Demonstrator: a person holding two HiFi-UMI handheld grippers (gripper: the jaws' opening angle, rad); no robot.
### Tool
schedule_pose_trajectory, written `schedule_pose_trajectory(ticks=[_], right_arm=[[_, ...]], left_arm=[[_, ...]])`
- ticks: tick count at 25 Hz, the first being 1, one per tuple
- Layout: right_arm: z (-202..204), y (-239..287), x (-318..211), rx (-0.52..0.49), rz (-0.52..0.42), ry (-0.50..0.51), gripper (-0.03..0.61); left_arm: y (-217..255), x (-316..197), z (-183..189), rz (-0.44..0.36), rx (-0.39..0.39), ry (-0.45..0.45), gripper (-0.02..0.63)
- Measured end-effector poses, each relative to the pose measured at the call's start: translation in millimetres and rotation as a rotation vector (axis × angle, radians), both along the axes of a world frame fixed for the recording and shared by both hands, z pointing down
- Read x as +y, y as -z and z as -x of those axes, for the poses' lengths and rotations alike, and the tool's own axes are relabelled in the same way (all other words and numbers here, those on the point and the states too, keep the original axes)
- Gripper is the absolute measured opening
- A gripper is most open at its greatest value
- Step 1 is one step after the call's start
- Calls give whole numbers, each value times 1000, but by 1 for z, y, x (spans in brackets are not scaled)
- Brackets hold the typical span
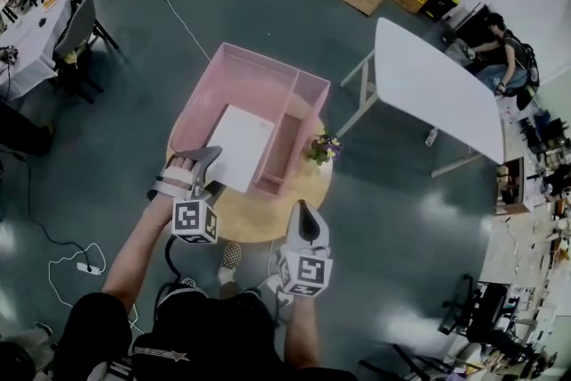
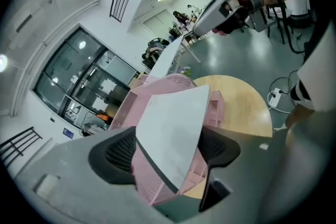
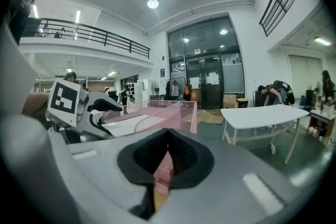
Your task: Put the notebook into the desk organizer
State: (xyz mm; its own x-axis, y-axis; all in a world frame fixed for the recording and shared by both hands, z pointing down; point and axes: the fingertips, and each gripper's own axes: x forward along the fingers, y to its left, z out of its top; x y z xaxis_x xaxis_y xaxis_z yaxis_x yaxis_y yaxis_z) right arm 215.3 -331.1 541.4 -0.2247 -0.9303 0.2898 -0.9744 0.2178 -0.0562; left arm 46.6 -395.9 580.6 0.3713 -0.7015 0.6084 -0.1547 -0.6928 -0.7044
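Notebook (image 1: pixel 239 147) rests in the wide left bay of the pink desk organizer (image 1: pixel 259 67), so the left gripper (image 1: pixel 198 158) gapes loose around it, seemingly letting go, while the right gripper (image 1: pixel 303 214) hangs shut, empty.

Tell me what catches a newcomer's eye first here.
The pink desk organizer on the round wooden table stands out at the center of the head view. A white notebook lies in its large compartment, with its near edge between the open jaws of the left claw.
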Motion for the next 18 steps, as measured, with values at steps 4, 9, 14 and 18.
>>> schedule_pose_trajectory(ticks=[4, 9, 14, 18], right_arm=[[2, 3, 5, 0, -4, -5, 5], [1, 5, 12, 10, -8, -20, 5], [4, 12, 23, 20, -24, -33, 5], [9, 20, 34, 37, -43, -45, 5]], left_arm=[[-13, 13, 3, 53, -19, -14, 382], [-11, 21, 2, 44, 12, -13, 383], [3, 27, 3, 2, 57, -5, 383], [21, 35, 9, -36, 135, 18, 382]])
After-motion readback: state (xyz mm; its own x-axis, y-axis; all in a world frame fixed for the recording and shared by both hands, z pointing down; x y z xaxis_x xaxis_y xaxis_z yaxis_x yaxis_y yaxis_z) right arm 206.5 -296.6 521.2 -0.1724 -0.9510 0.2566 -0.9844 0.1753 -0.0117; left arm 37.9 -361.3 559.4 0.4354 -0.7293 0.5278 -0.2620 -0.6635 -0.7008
